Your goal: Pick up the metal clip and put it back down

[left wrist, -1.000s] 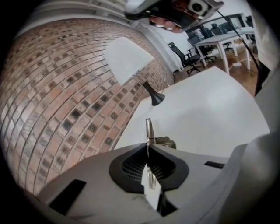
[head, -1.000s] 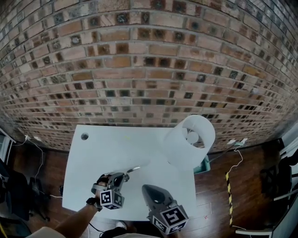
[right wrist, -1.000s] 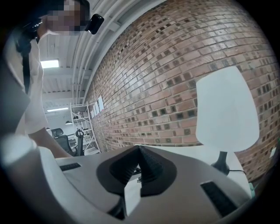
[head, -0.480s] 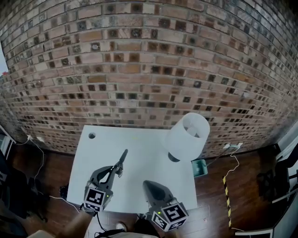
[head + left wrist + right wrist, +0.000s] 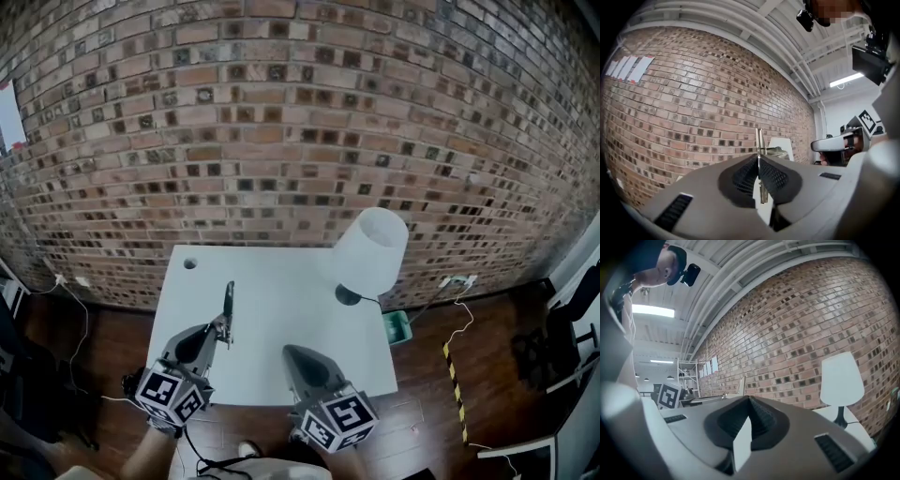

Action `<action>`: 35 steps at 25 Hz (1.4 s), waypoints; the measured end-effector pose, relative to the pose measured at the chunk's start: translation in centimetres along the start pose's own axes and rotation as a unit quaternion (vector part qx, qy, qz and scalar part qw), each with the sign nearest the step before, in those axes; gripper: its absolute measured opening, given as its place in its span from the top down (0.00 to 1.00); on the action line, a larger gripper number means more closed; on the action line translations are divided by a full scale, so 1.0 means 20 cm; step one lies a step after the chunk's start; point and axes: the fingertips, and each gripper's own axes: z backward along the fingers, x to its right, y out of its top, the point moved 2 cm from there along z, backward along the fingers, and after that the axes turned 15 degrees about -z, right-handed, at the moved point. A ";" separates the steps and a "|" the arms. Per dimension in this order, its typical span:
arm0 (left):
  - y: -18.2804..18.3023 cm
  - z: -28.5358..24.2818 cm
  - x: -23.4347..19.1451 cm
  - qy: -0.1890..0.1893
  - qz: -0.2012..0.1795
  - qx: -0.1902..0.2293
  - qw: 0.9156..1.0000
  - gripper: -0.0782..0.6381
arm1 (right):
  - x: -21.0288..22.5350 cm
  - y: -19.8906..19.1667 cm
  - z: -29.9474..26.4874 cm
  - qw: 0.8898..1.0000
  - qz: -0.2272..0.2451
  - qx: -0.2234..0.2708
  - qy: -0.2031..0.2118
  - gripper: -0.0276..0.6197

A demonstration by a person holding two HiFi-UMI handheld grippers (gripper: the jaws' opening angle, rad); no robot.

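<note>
The metal clip is a thin, long silver piece. It is pinched edge-on between the jaws of my left gripper, which is shut on it over the left half of the white table. In the left gripper view the clip stands out past the left gripper against the brick wall. My right gripper hangs over the table's near edge. In its own view the right gripper has its jaw tips together with nothing between them, and the clip shows at the left.
A white lamp stands at the table's far right corner, close to the brick wall. There is a round cable hole at the far left corner. A teal box and cables lie on the wooden floor to the right.
The left gripper has swung the clip from pointing right to pointing away toward the wall, and now sits further left. The right gripper has held its place.
</note>
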 end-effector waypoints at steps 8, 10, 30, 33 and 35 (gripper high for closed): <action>-0.01 -0.01 0.06 0.025 0.027 -0.001 0.999 0.85 | 0.07 0.13 0.04 1.000 0.016 0.000 0.020 0.96; 0.03 -0.04 0.06 0.026 0.026 0.006 0.999 0.85 | 0.08 0.17 0.04 1.000 0.019 0.002 0.020 0.96; 0.14 0.01 0.16 0.003 0.001 0.020 1.000 0.85 | 0.04 0.17 0.11 1.000 0.017 0.011 0.024 0.96; 0.15 0.02 0.15 0.005 -0.003 0.019 1.000 0.85 | 0.04 0.18 0.11 0.999 0.017 0.014 0.023 0.96; 0.14 0.02 0.14 0.008 -0.002 0.017 1.000 0.85 | 0.04 0.18 0.11 1.000 0.016 0.015 0.021 0.96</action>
